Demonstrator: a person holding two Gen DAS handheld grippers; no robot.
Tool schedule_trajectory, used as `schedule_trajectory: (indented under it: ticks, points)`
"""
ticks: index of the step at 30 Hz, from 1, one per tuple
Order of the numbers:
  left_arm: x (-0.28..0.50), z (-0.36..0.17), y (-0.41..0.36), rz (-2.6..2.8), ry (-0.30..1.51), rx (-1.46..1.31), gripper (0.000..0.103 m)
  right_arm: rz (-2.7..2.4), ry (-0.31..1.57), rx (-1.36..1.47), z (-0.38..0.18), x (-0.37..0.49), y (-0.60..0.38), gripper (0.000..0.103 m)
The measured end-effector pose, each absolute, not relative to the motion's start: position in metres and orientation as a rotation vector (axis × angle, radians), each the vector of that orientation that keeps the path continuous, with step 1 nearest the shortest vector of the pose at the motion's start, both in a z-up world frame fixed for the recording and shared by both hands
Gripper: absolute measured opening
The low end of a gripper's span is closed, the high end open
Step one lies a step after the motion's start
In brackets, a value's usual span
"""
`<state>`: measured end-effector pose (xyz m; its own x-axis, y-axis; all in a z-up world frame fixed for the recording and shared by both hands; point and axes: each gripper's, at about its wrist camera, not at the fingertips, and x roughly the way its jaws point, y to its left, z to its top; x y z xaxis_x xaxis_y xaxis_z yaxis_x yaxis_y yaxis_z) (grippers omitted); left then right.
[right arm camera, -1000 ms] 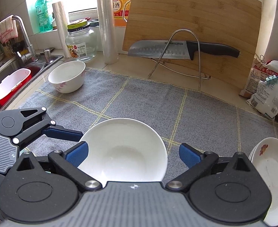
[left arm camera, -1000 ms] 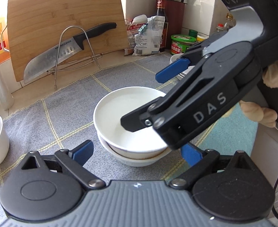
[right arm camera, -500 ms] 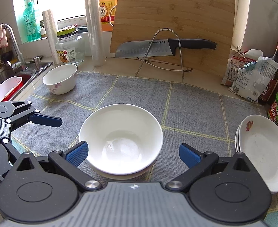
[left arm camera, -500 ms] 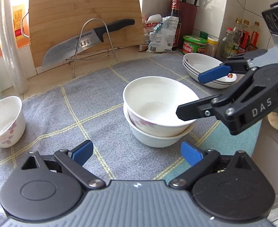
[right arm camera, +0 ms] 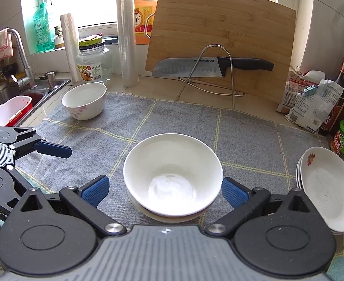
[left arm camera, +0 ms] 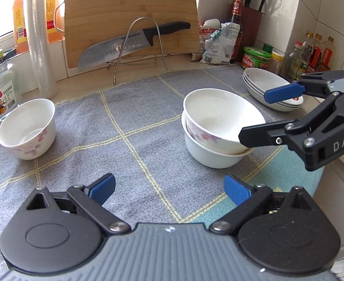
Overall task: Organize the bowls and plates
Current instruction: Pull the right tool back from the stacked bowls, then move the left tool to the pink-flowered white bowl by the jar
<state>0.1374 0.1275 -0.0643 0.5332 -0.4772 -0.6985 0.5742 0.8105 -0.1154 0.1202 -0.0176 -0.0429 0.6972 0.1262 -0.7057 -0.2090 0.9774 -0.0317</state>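
Observation:
Two white bowls are nested in a stack [left arm camera: 218, 128] [right arm camera: 172, 175] on the grey checked cloth [left arm camera: 101, 128]. A single flowered bowl [left arm camera: 28, 132] [right arm camera: 85, 103] stands at the cloth's far left. A pile of shallow plates [left arm camera: 270, 89] [right arm camera: 326, 187] sits at the right edge. My left gripper [left arm camera: 169, 189] is open over bare cloth, short of the stack and to its left. My right gripper [right arm camera: 164, 192] [left arm camera: 256, 117] is open just behind the stack. Its blue pads flank the upper bowl's near side without pressing on it.
A bamboo cutting board [right arm camera: 221, 39] leans at the back, with a large knife [right arm camera: 209, 66] on a wire stand. A glass jar [right arm camera: 93, 64] and film rolls [right arm camera: 126, 37] stand back left, and the sink [right arm camera: 10, 98] is at far left. Packets [left arm camera: 218, 42] and bottles [left arm camera: 312, 51] crowd the right.
Both grippers have drawn back from the nested bowls. The left view has swung left, bringing the single bowl further in. The right gripper now stands clear to the right of the stack.

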Motion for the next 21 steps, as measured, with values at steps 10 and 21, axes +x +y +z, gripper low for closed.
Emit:
schedule_trajectory:
  ticks: [10,21]
  points:
    - [0.129,-0.054,0.132,-0.406,0.836,0.034,0.099,0.37,0.737,-0.19,-0.04,0.125,-0.023,0.103]
    - [0.122,-0.02,0.148,-0.225,0.755,-0.009,0.099,0.533,0.66,-0.227,-0.027,0.126,-0.019,0.103]
